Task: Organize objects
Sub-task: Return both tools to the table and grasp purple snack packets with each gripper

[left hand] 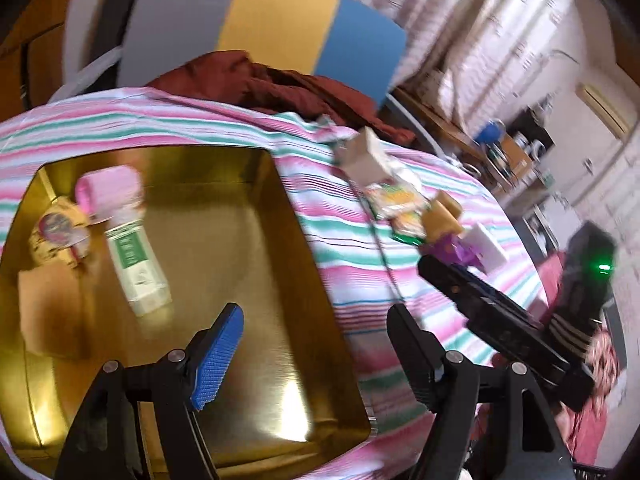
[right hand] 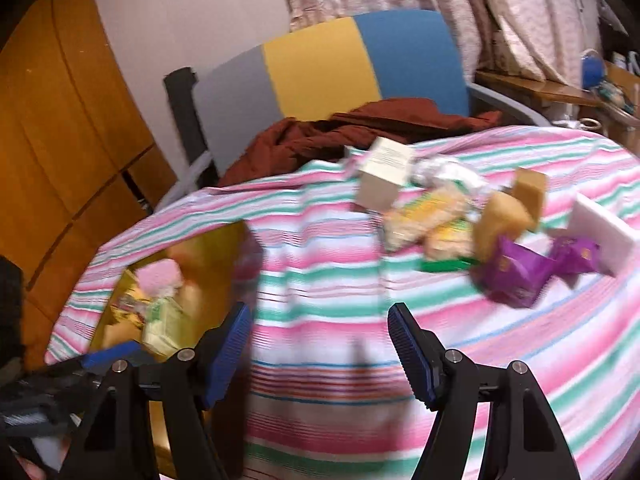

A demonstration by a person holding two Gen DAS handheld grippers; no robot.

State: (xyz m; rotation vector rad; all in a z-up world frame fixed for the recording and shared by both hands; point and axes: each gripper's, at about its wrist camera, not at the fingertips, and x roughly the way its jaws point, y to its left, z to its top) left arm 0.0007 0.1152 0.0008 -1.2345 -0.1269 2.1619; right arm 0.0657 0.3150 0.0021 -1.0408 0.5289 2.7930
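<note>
**Both grippers empty over the striped cloth, loose items waiting**

I hold the left gripper point(left hand: 308, 354) over the shiny gold metal tin point(left hand: 248, 360), its jaws spread wide with nothing between them. The right gripper point(right hand: 320, 354) hangs over the pink, green and white striped cloth point(right hand: 320, 248) on the surface, jaws also apart and empty.

Already in the tin lie a white bottle with a green label and pink cap point(left hand: 130, 248) and a round floral-printed item point(left hand: 60, 234).

Still out on the cloth, in a loose cluster well apart from the tin: a cream cardboard box point(right hand: 382, 180), crinkly yellow snack packets point(right hand: 428, 212), tan sponge-like blocks point(right hand: 506, 210), purple foil wrappers point(right hand: 516, 270) and a white foam block point(right hand: 600, 232).

All look light to me. The box seems stiff enough to pinch across its flat sides; the packets and wrappers look slippery and crushable, best taken gently at mid-body.
</note>
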